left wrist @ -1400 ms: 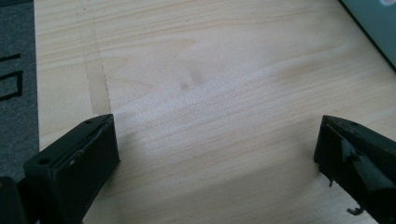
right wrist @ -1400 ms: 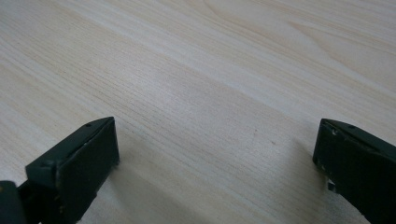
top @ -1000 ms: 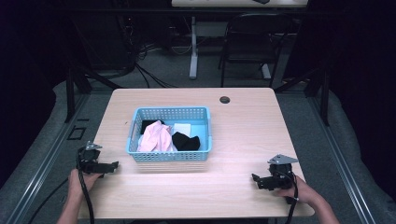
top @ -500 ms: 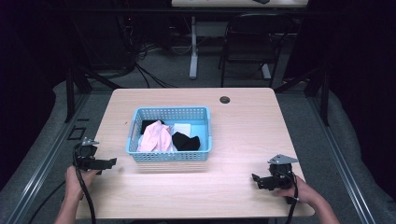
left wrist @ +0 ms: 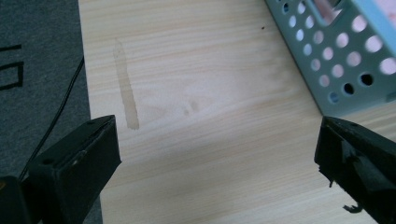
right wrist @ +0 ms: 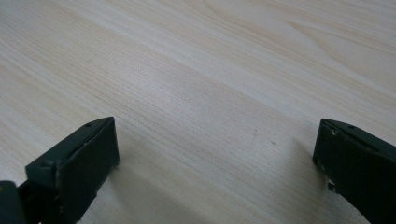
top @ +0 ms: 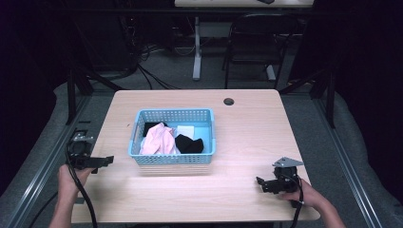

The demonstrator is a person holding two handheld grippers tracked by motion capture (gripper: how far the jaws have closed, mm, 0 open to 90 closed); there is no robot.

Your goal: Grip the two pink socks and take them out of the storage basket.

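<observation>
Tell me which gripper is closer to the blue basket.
Left. The left gripper sits just off the basket's left front corner; the right gripper is farther off, toward the table's right front.

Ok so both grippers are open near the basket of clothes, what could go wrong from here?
The left gripper sits at the table's left edge, close to the blue basket; a reach could nudge the light basket instead of grasping. The pink cloth overlaps the black one, so pulling one may drag the other out.

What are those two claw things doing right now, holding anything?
Left gripper: open, holding nothing, near the blue basket.
Right gripper: open, holding nothing, over bare table.
</observation>
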